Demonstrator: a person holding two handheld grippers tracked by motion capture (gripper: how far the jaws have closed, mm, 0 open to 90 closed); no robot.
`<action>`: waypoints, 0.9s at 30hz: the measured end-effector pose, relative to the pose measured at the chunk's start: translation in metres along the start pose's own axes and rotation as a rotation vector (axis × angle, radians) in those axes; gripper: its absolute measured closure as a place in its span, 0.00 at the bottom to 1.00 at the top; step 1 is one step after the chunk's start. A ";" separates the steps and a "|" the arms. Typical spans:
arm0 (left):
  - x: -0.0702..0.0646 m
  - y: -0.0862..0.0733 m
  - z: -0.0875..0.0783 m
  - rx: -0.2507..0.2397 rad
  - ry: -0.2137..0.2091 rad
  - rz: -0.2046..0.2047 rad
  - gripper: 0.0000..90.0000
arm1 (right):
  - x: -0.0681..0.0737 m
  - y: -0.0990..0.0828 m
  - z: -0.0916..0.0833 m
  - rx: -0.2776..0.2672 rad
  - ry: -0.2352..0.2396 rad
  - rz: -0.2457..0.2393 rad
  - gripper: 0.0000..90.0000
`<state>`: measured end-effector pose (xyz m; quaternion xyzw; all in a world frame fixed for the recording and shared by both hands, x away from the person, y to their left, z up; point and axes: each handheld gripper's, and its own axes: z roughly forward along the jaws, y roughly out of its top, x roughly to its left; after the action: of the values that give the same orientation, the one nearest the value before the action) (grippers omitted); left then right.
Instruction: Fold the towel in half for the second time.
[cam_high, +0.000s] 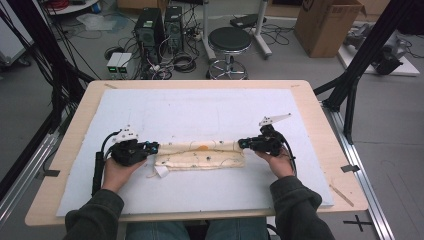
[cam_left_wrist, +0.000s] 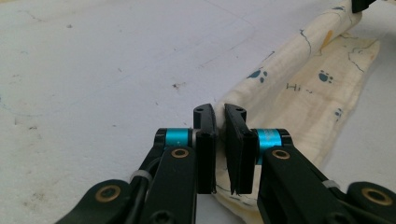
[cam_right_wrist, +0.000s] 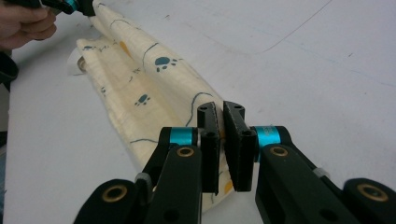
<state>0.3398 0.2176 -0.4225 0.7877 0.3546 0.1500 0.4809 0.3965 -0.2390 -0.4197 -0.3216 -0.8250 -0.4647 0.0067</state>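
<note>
Crosswise, cream paw-print cloth lies folded into long strip on white mat, long axis running hand to hand. Left gripper pinches its left end, jaws pressed on fabric; right gripper pinches right end likewise. Both equally near. White tag pokes out near edge. Nothing obstructs; mat bare ahead.

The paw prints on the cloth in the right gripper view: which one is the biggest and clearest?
The dark teal paw print on the raised fold of the cream cloth; the others, lower on the flat layer, look smaller.
</note>
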 end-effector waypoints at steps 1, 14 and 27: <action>-0.001 0.000 -0.001 0.003 -0.005 0.005 0.92 | 0.001 -0.001 -0.001 -0.002 -0.002 -0.006 0.94; -0.016 -0.009 -0.006 0.093 -0.029 0.079 0.91 | 0.016 -0.018 -0.005 0.041 0.015 -0.046 0.94; -0.020 -0.024 -0.010 0.138 -0.068 0.083 0.89 | 0.021 -0.029 -0.004 0.080 0.022 -0.056 0.92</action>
<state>0.3102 0.2167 -0.4365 0.8375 0.3147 0.1180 0.4308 0.3628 -0.2414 -0.4333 -0.2928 -0.8515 -0.4348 0.0155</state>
